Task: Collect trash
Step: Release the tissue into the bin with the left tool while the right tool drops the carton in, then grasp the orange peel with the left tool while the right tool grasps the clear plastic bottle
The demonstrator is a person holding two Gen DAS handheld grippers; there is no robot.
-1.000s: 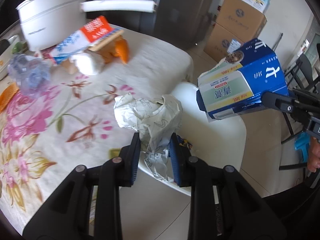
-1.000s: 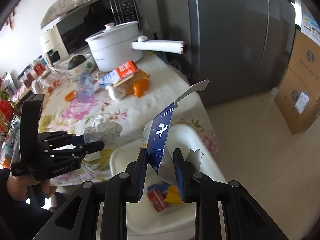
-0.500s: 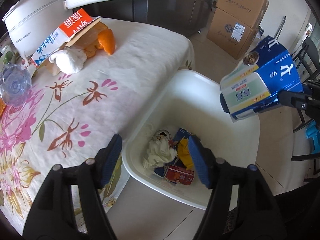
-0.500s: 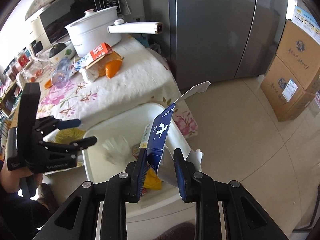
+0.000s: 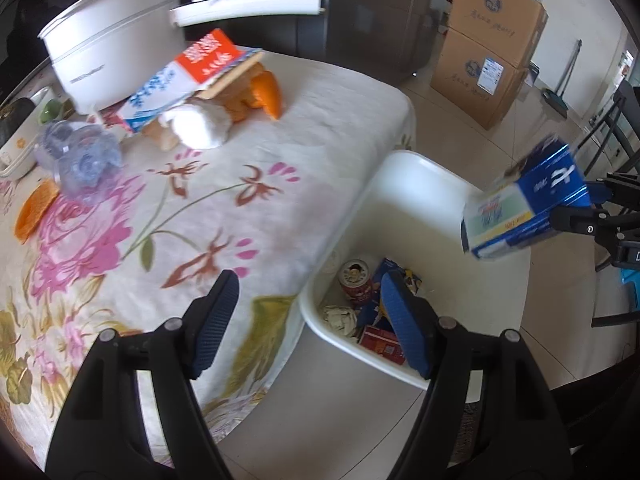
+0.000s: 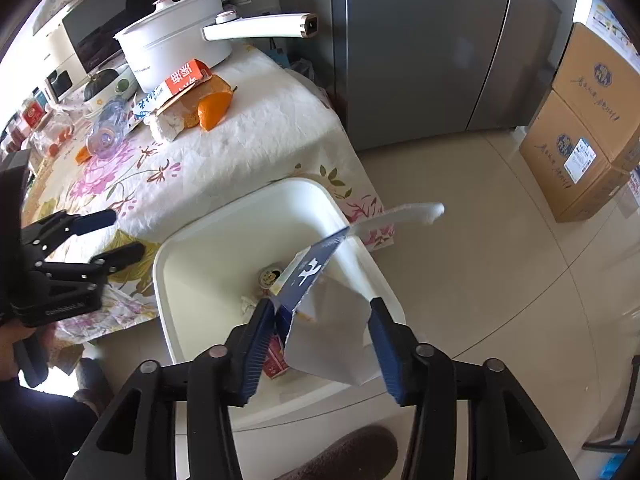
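Note:
A white bin (image 5: 420,184) stands on the floor beside the table; it also shows in the right wrist view (image 6: 224,240). It holds a crumpled paper ball (image 5: 340,318), a red can (image 5: 356,276) and other wrappers. My left gripper (image 5: 308,316) is open and empty above the bin's near corner. My right gripper (image 6: 320,332) is open over the bin. The torn blue and white carton (image 6: 320,300) sits loose between its fingers, blurred; it also shows in the left wrist view (image 5: 524,208).
On the flowered tablecloth (image 5: 200,184) lie an orange and blue box (image 5: 188,72), a white wad (image 5: 200,128), orange peel (image 5: 268,92) and a crushed clear bottle (image 5: 80,160). A white pot (image 5: 112,48) stands behind. Cardboard boxes (image 5: 492,52) stand on the floor.
My left gripper opened and let the paper ball fall into the bin, then moved back toward the table. My right gripper opened, and the carton is coming loose above the bin.

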